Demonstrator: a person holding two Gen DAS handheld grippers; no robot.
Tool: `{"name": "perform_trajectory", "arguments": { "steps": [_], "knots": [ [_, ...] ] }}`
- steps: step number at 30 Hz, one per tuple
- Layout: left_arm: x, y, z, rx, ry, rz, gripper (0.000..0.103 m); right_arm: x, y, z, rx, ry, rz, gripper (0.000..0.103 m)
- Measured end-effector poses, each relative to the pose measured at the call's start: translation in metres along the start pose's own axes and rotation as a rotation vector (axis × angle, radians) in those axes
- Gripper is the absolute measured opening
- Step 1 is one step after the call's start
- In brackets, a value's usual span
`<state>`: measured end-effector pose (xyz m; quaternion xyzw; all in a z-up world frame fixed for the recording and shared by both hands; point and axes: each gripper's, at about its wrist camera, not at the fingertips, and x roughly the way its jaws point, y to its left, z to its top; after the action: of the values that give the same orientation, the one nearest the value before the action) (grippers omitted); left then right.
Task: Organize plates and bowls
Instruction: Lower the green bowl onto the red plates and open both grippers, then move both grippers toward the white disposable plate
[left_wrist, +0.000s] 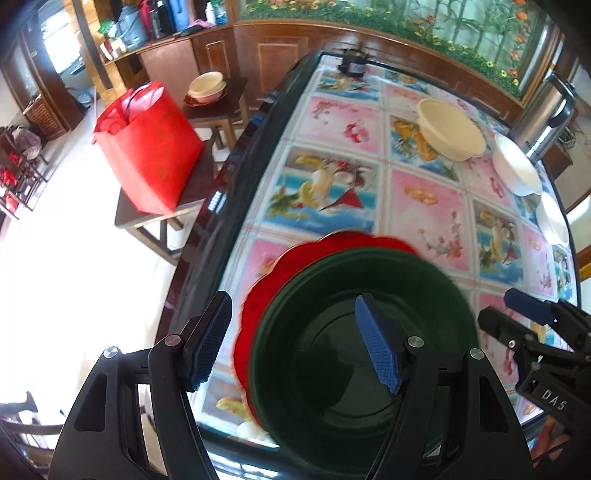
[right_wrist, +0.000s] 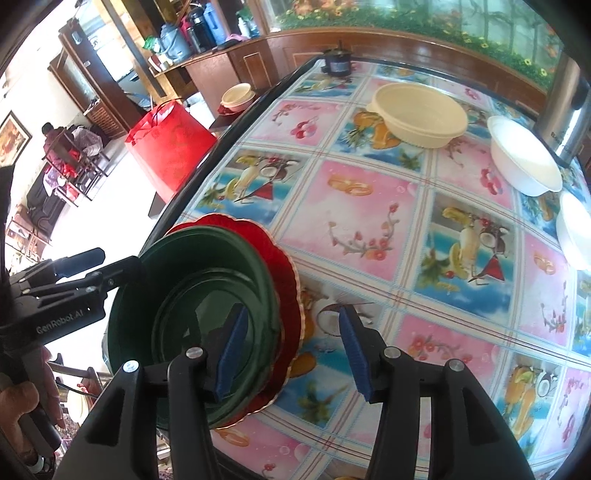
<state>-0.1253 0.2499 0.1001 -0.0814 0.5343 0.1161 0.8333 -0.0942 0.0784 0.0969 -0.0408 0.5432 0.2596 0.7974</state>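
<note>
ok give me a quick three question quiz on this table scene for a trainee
1. True or false: the green bowl sits on the red plate.
2. Which best describes the left gripper and right gripper? A) both clamped on the green bowl B) both open, pads off the bowl's rim C) one holds the cream bowl
3. Fill in: beyond the cream bowl, along the table's right side, stand two ____ bowls.

Key: 1 true; 2 B; 3 white.
</note>
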Motion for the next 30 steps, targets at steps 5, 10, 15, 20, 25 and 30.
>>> {"name": "perform_trajectory", "arguments": {
  "steps": [5,10,15,20,25,30],
  "knots": [
    [0.0,-0.023,0.015,0.029,-0.016,-0.029,0.07,-0.007,-0.018,0.002,0.03,-0.016,-0.019,0.056],
    [0.003,-0.048,0.029,0.061,-0.025,-0.045,0.071,-0.012,-0.041,0.006,0.072,-0.028,-0.039,0.057],
    [0.01,-0.073,0.041,0.085,-0.022,-0.061,0.071,-0.014,-0.064,0.01,0.104,-0.034,-0.06,0.057],
    [0.017,-0.097,0.051,0.104,-0.015,-0.082,0.072,-0.015,-0.086,0.013,0.141,-0.037,-0.072,0.057],
    [0.028,-0.121,0.066,0.118,0.001,-0.107,0.077,-0.014,-0.108,0.021,0.163,-0.043,-0.085,0.058],
    [0.037,-0.145,0.081,0.133,0.004,-0.123,0.079,-0.014,-0.131,0.028,0.19,-0.051,-0.096,0.058]
  ]
}}
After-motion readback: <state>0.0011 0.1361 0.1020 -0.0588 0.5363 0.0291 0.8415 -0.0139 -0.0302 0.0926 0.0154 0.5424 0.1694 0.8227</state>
